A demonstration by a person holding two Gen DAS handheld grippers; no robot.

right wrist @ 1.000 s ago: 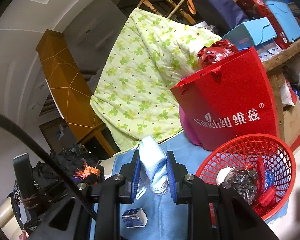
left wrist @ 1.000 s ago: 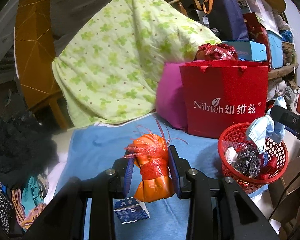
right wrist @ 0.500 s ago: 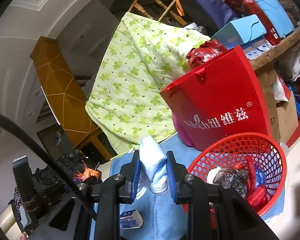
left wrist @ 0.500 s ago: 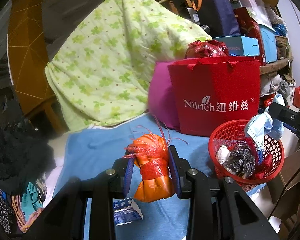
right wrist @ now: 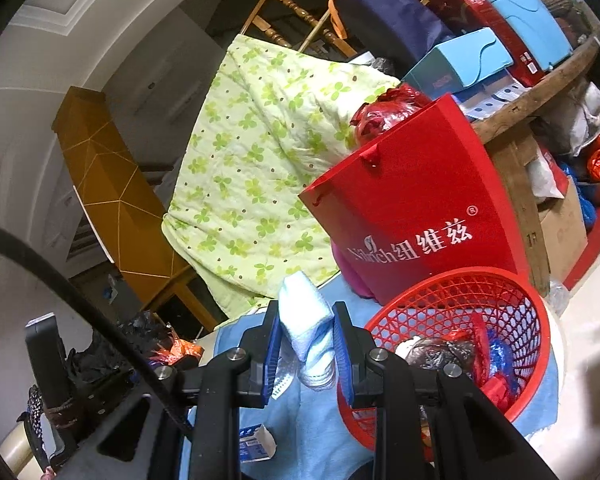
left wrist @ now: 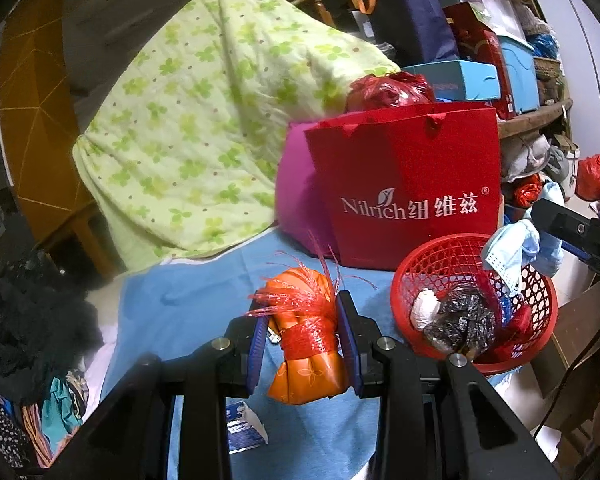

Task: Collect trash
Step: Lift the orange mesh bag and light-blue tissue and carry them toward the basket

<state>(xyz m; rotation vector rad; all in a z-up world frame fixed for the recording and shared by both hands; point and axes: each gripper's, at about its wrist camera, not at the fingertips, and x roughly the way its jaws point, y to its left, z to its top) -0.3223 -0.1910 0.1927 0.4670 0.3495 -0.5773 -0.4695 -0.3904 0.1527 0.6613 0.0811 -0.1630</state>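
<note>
My left gripper [left wrist: 302, 336] is shut on an orange wrapper bundle [left wrist: 306, 340] tied with frayed red plastic strips, held above the blue cloth [left wrist: 188, 300]. A red mesh basket [left wrist: 474, 308] with crumpled trash stands just right of it. In the right wrist view my right gripper [right wrist: 306, 350] is shut on a light blue face mask [right wrist: 306, 326], with the same red basket [right wrist: 512, 320] to its right. From the left wrist view that mask [left wrist: 516, 254] hangs over the basket's far rim from the right gripper's dark arm [left wrist: 580, 232].
A red paper bag [left wrist: 412, 184] and a pink cushion [left wrist: 296, 200] stand behind the basket. A green flowered quilt [left wrist: 204, 128] leans at the back. A small blue-and-white packet [left wrist: 244, 426] lies on the cloth. Dark clothes [left wrist: 28, 320] pile at left; cluttered shelves [left wrist: 500, 60] at right.
Both grippers have shifted toward the basket with their loads still held; the basket and red bag sit further left and nearer in both views.
</note>
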